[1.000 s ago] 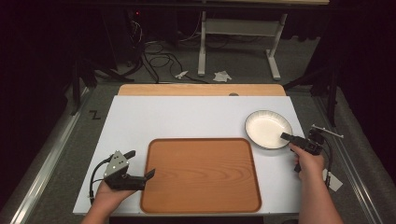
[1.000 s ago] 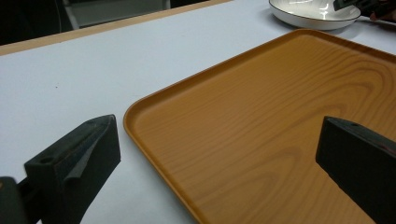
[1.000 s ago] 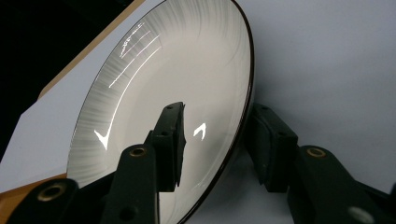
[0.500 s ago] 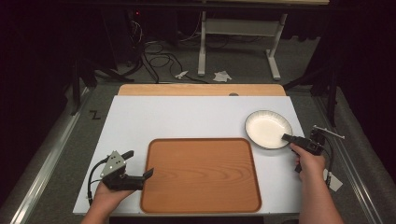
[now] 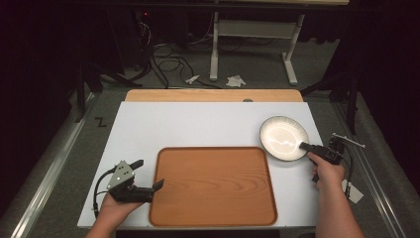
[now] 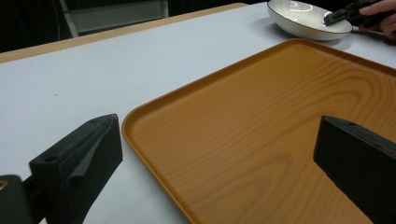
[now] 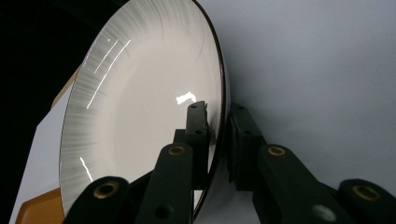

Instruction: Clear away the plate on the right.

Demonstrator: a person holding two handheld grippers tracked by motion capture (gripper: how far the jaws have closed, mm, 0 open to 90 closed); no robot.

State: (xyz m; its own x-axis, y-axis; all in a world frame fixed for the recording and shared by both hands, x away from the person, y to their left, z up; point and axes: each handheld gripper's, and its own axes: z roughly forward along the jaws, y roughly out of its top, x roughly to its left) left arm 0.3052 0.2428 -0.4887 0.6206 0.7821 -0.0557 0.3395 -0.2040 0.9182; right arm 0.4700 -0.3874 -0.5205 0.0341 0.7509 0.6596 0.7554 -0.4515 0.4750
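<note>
— Plate (image 7: pixel 140 116) rim at right gripper (image 7: pixel 218 122): what's cut off?

— Its lower edge, behind my own fingers (image 7: pixel 196 126). They are pinched on the near rim, one inside the dish, one beneath. The plate sits on the white bench (image 5: pixel 198 124), just beyond the tray's (image 5: pixel 213 186) far right corner, nothing in it.

— And your left gripper (image 5: pixel 143 191)?

— Fingers wide apart, straddling the tray's near left corner, touching nothing I can see. The tray carries nothing.

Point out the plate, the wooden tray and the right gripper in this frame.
plate (image 5: pixel 277 134), high view, on its white inner surface.
wooden tray (image 5: pixel 213 188), high view, on its bare floor.
right gripper (image 7: pixel 218 122), right gripper view, midway between fingertips, jaws closed on the plate's rim.
</note>
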